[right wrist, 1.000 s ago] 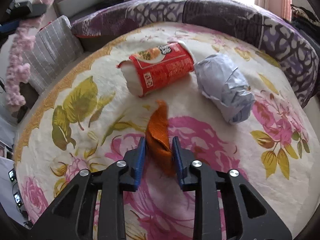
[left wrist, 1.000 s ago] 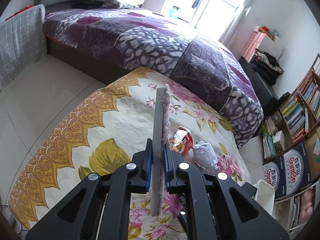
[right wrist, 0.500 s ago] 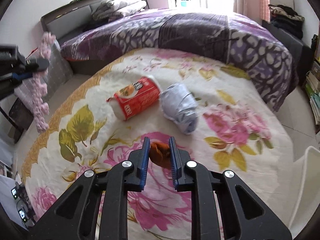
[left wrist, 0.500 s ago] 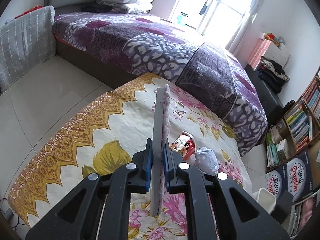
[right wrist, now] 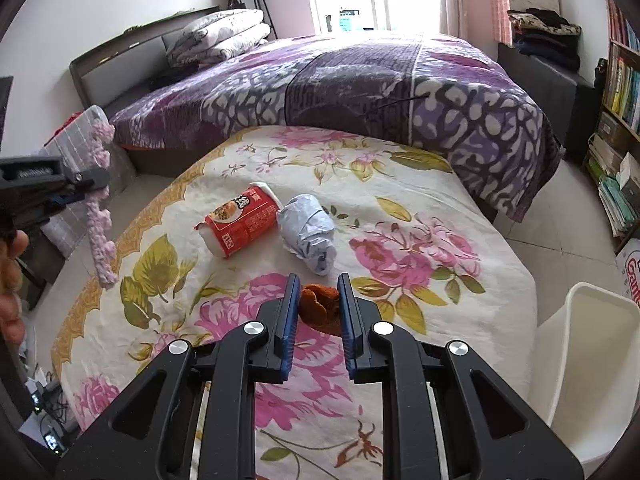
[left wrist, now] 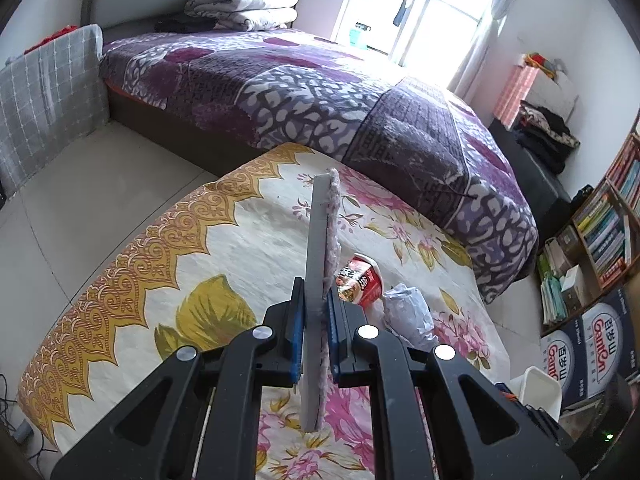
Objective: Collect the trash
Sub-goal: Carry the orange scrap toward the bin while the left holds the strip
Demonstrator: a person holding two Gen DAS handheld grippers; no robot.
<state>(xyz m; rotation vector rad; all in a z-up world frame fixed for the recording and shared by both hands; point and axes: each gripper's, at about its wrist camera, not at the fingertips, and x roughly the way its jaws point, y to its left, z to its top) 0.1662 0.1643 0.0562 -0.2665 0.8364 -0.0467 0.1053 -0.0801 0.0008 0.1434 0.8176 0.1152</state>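
The right gripper point(right wrist: 319, 308) has its fingers clamped on an orange scrap point(right wrist: 320, 306), lifted clear of the flowered bench point(right wrist: 460, 280). The left gripper point(left wrist: 316, 328) pinches a grey-and-pink strip point(left wrist: 320, 248) upright. I reckon the white bin point(right wrist: 592, 360), right of the fingers, comes next.

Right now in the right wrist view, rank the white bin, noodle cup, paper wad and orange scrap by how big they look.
1. white bin, though it is nearest the camera
2. noodle cup
3. paper wad, close to the cup, so unsure
4. orange scrap, partly hidden between the jaws
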